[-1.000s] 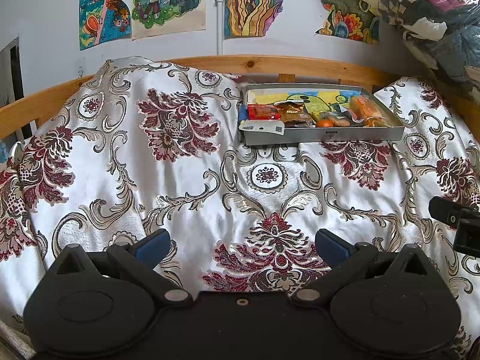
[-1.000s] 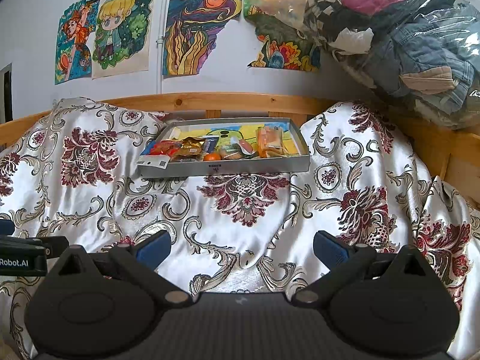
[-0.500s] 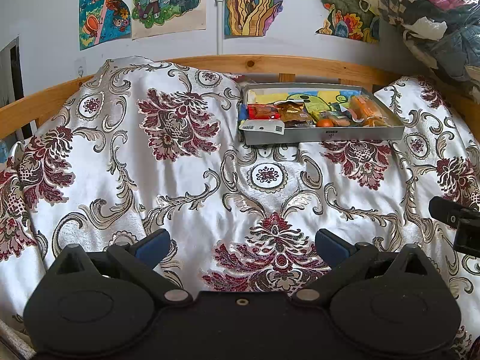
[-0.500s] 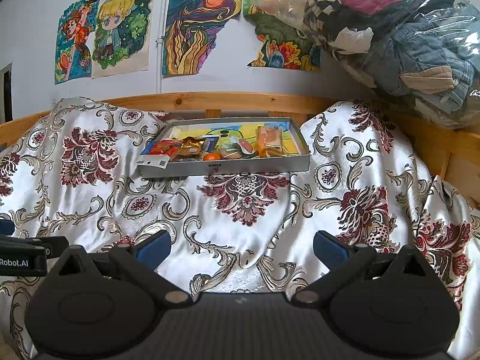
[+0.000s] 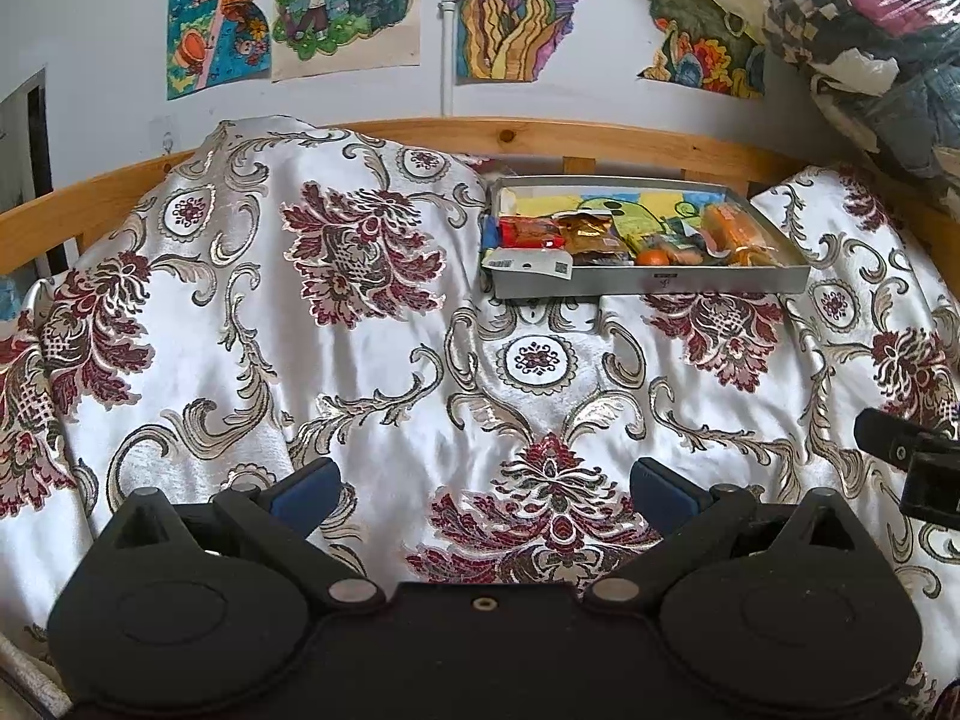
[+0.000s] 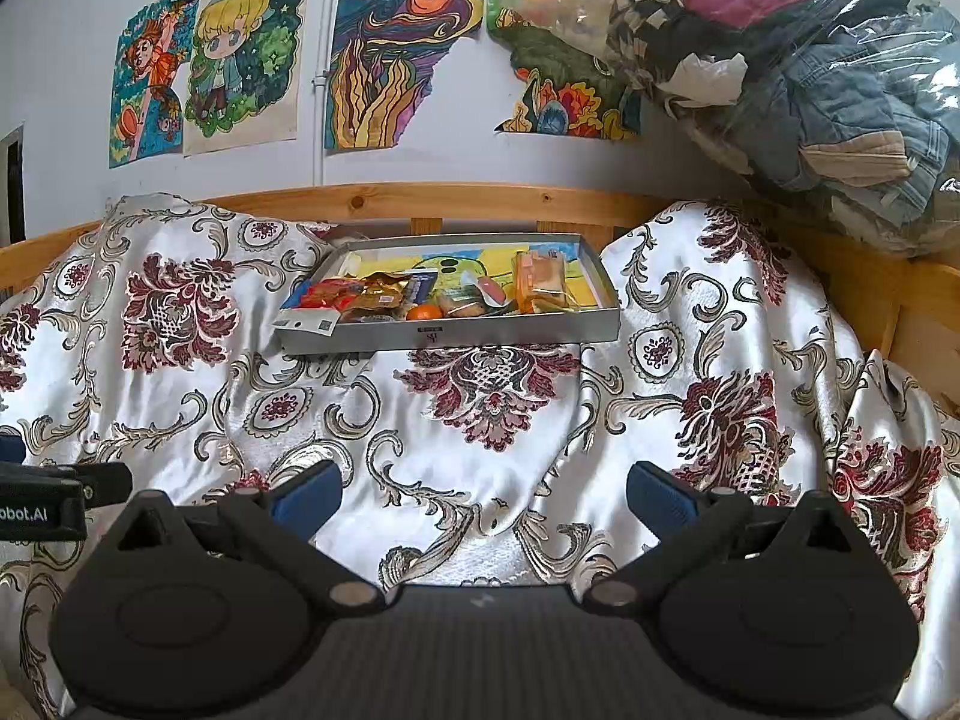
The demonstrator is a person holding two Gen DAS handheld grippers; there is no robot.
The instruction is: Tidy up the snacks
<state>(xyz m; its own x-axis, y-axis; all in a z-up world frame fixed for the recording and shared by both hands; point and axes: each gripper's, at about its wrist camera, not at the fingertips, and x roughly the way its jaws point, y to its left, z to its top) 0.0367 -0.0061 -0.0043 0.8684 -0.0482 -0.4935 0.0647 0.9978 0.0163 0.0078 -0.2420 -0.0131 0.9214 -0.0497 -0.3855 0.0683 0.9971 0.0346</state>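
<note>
while both the left hand-held gripper (image 5: 483, 489) and right hand-held gripper (image 6: 483, 489) are held wide and empty, a shallow grey cardboard tray (image 6: 510, 333) of wrapped snacks (image 6: 372, 294) is seen well ahead on the floral satin bedspread (image 5: 372, 396).

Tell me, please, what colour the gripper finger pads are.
Blue; the pads show best in the right wrist view.

low wrist views, both facing tray (image 5: 648, 285)

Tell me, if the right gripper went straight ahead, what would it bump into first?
Probably the flowery bedcover, which rises in front of the open, empty right gripper. The grey snack tray sits farther back and higher. Depth is hard to judge through this fisheye.
</note>
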